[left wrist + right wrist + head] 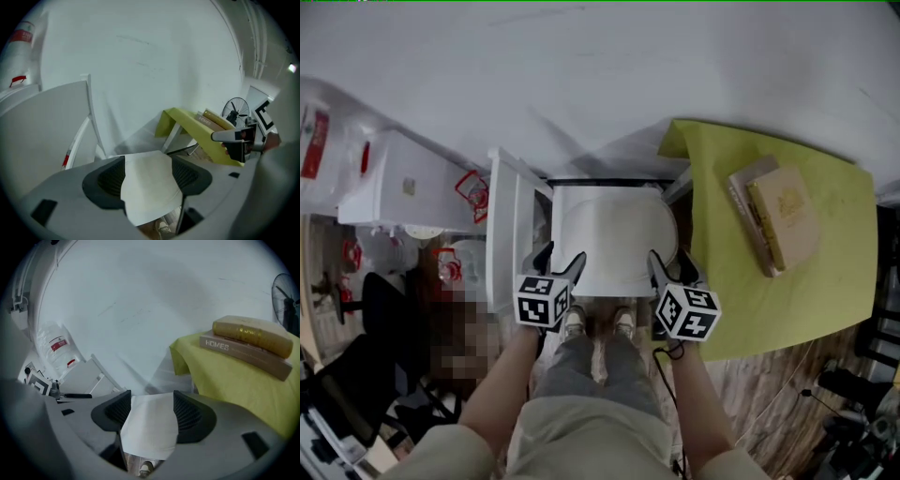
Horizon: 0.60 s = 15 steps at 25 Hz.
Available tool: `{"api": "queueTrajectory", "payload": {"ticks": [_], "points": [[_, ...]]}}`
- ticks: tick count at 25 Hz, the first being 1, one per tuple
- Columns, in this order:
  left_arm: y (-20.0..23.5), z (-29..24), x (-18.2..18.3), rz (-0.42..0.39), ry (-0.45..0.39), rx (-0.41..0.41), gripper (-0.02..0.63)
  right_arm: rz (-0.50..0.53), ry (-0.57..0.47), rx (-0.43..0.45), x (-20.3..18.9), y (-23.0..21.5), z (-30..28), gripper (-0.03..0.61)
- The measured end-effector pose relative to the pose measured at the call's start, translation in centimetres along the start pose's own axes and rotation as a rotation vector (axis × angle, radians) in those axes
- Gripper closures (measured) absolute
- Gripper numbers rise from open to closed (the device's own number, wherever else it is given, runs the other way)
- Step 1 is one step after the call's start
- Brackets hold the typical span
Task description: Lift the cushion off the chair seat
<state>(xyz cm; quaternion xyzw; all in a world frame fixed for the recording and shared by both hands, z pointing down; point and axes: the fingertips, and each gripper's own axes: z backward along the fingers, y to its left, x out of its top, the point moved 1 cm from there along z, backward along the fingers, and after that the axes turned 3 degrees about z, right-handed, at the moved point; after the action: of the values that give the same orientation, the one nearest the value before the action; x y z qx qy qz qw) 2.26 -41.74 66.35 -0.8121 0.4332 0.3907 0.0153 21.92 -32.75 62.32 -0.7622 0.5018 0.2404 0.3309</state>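
1. The cushion (605,234) is pale cream and lies flat on the seat of a white chair (614,287), covering most of it.
2. In the head view its longer side seems to run left to right across the seat. Its rounded far edge points toward the wall (600,75), and its straighter near edge faces the person.
3. The left gripper (562,258) is at the seat's front left corner, angled down. Its jaws are wide apart; its own view shows the cushion in the gap beyond them, with neither pad pressing on it.
4. The right gripper (671,264) is at the front right corner, tilted down the same way. Its jaws are also apart and hold nothing, and the cushion shows between them.
5. No view shows whether either gripper's tips touch the cushion's edge.
6. The person's shoes (574,322) are just in front of the chair, between the two grippers.
7. A yellow table (825,281) stands right of the chair with two stacked books (773,216) on it.
8. A white shelf (511,225) stands just left of the chair.
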Motion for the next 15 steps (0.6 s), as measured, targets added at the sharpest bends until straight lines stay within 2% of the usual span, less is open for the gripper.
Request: {"api": "queueTrajectory", "payload": {"ticks": [5,11,15], "points": [[3.3,-3.9,-2.4,0.045,0.035,0.022,0.311,-0.032,0.042,-0.035,-2.9,-1.4,-3.8,0.296],[4.5,-8.3,-6.1,0.069,0.081,0.010,0.310,-0.058,0.105,-0.085,-8.1,-3.3,-8.0,0.293],[5.8,-10.7,-7.6,0.080,0.097,0.001,0.308,-0.093,0.100,-0.109,-10.9,-4.7,-10.4,0.288]]}}
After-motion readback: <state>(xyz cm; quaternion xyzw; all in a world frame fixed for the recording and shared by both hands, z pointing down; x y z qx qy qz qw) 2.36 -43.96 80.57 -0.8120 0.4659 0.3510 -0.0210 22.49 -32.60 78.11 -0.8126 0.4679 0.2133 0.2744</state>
